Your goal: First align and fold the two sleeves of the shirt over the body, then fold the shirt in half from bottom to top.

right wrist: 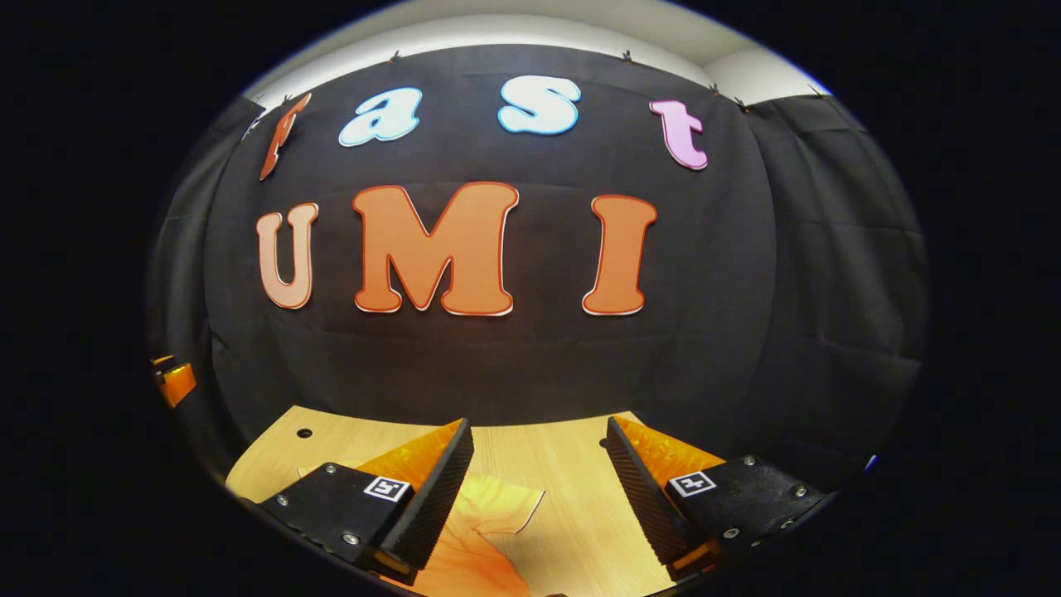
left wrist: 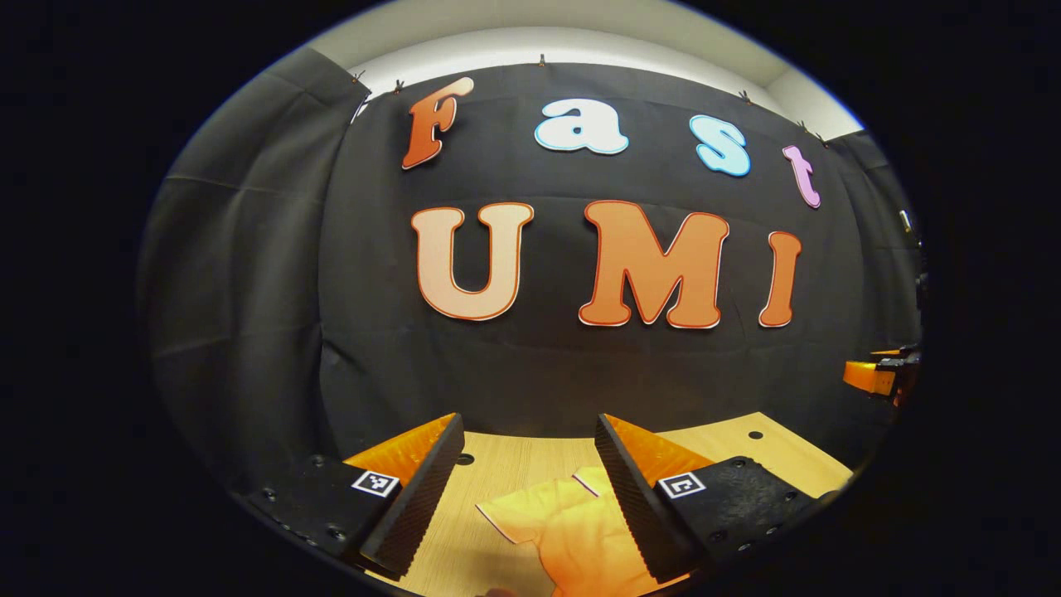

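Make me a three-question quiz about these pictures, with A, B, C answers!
1. Where does the shirt lie?
A. On the wooden table
B. On the floor
C. Hung on the wall

2. What colour is the shirt?
A. Blue
B. Orange
C. Green

3. How is the left gripper standing?
A. Shut on the shirt
B. Open, with nothing between its fingers' grip
C. Shut on a cup

Answers:
1 A, the cloth lies flat on the light wood top in both views.
2 B, the cloth is orange with a pale edge.
3 B, the left gripper view shows its fingers spread wide above the shirt, not pressing on it; the right gripper is open too.
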`<action>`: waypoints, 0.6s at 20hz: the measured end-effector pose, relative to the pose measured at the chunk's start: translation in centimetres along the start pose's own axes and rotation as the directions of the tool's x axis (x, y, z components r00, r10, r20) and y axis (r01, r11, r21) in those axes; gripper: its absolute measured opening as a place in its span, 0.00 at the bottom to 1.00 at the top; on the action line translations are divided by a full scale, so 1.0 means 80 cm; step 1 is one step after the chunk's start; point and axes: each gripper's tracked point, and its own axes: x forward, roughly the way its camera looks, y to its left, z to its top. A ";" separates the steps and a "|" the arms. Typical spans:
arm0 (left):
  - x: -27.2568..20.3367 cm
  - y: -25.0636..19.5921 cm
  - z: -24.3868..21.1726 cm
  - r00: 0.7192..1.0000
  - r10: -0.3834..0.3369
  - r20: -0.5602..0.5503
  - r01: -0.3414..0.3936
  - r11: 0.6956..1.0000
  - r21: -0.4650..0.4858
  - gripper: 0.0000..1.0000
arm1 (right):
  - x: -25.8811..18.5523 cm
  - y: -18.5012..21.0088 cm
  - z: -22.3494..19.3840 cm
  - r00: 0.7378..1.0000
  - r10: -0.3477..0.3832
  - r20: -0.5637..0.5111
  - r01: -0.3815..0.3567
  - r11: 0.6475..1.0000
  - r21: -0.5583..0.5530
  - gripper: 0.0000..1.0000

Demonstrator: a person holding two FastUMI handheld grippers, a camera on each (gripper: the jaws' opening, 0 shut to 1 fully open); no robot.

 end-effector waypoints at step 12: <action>-0.001 0.045 -0.016 0.998 0.047 -0.038 -0.047 0.999 -0.013 0.98 | 0.184 0.014 -0.212 0.782 0.075 -0.618 0.009 0.991 0.132 0.99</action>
